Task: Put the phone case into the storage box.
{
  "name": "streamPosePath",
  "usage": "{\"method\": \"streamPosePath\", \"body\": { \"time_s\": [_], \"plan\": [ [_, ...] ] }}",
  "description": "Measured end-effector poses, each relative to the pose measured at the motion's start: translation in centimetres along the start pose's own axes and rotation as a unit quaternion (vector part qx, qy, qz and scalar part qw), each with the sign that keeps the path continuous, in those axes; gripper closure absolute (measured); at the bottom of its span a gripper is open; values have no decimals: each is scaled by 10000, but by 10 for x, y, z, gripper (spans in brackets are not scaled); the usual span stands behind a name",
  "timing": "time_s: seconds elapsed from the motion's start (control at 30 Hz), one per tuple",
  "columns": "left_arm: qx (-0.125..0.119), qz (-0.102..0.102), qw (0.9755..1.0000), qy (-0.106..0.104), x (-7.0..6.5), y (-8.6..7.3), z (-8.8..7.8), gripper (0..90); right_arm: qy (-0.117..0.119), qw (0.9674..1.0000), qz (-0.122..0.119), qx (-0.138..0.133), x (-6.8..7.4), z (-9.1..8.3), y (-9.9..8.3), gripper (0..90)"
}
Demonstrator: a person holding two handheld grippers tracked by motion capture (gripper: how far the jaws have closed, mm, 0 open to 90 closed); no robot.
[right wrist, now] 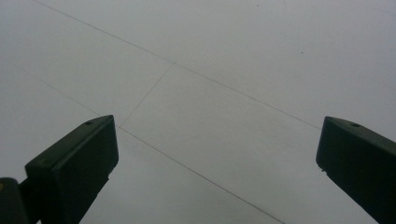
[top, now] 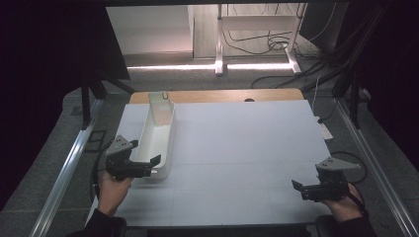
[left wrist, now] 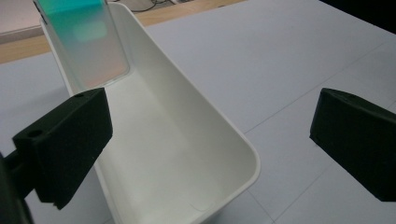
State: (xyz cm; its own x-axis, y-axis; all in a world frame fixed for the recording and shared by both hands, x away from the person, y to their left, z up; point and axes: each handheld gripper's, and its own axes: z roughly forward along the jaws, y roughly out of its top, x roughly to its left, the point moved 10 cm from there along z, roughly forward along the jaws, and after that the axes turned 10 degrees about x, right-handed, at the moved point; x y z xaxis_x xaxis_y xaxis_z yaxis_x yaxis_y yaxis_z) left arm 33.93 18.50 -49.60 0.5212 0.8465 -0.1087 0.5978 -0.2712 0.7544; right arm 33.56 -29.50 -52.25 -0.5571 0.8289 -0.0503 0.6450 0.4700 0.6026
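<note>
Bin (left wrist: pixel 187 154) sits right between my left gripper's (top: pixel 143 165) spread jaws, near end lined up for a grab, I'd guess. Card (left wrist: pixel 88 44) leans at its far end. Right gripper (top: pixel 309 190) is wide open too, over bare table (right wrist: pixel 224 70).

The room is dim and its sides are almost black; the strongest light is a bright strip on the floor behind the table (top: pixel 237 143), which itself is evenly and softly lit. The white bin (left wrist: pixel 187 154) shows no glare. Both gripper views are slightly soft, the near black jaws blurred.
</note>
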Motion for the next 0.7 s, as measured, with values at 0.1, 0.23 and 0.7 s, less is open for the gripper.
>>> {"method": "streamPosePath", "body": {
  "time_s": [0.1,0.23,0.7],
  "plan": [
    [-14,-17,10000,1,0,-3,-3,0,2,10000,2,2,0,0,0,0],
    [-25,-45,10000,0,0,-7,-7,0,-4,10000,-2,4,0,0,0,0],
    [-56,-131,9999,76,0,-23,-21,0,-5,10000,-9,7,0,0,0,0]
  ]
}}
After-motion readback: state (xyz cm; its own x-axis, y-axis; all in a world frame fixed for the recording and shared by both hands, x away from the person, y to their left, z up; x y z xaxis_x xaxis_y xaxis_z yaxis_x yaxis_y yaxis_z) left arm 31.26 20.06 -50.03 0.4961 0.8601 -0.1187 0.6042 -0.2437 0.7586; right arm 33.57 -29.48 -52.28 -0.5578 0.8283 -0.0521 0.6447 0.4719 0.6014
